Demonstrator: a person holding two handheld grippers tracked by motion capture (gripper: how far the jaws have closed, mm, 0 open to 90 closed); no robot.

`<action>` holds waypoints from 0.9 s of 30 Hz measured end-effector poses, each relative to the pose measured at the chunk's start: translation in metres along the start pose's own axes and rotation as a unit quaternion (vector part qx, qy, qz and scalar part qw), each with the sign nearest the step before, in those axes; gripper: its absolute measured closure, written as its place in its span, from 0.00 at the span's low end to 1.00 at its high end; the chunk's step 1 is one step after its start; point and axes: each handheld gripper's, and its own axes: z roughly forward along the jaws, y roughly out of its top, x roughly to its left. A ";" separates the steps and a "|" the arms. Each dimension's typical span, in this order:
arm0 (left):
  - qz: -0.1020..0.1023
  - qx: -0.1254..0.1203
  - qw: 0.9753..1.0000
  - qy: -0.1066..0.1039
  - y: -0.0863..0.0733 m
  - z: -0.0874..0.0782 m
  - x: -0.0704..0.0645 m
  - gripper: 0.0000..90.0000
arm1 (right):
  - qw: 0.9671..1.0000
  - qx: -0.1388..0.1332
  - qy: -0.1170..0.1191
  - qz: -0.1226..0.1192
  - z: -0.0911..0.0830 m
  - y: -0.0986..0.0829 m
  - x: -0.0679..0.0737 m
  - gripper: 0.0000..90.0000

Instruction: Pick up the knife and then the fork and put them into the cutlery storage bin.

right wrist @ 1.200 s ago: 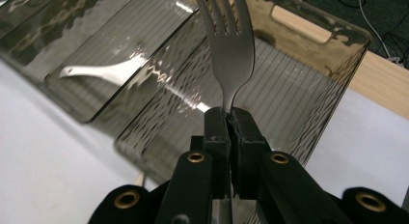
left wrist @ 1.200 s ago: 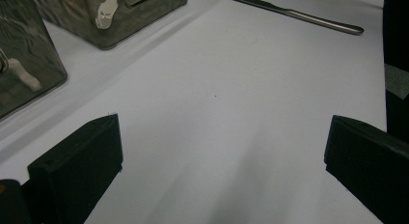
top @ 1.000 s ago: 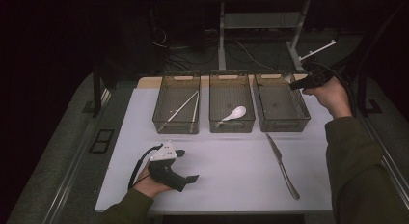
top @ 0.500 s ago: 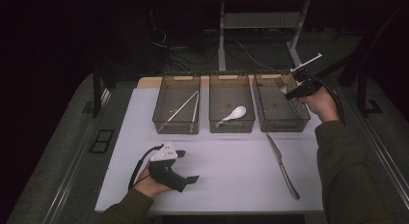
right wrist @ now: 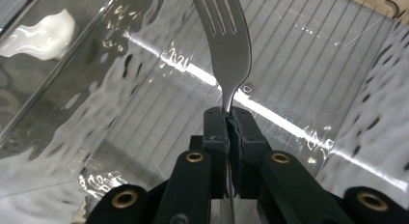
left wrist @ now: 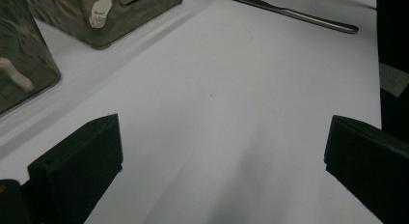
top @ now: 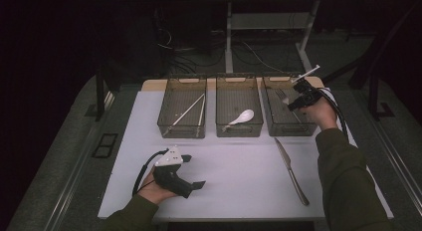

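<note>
Over right bin (top: 278,125), right gripper (right wrist: 227,119) clamps fork (right wrist: 226,45).

No text, label, brand, number or sign can be read on anything in these views.

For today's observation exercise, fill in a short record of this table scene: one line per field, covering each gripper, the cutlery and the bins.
Right gripper: shut on the fork, tines forward, held over the right bin
Left gripper: open, holding nothing, low over the white mat
Left bin: chopsticks
Middle bin: white spoon
Knife: lying on the mat in front of the right bin
Bins: three clear ones in a row at the far edge of the mat
</note>
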 end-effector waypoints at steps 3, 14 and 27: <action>0.001 -0.001 1.000 0.000 0.000 0.000 0.000 0.00 | 1.000 -0.005 0.002 0.007 0.003 -0.001 -0.001 0.90; 0.003 0.000 1.000 0.003 0.000 -0.001 0.000 0.00 | 0.998 -0.058 0.024 0.027 -0.021 -0.005 -0.001 0.59; 0.004 0.001 1.000 0.005 0.000 0.000 0.000 0.00 | 0.993 -0.104 0.053 0.007 -0.068 -0.032 0.019 0.51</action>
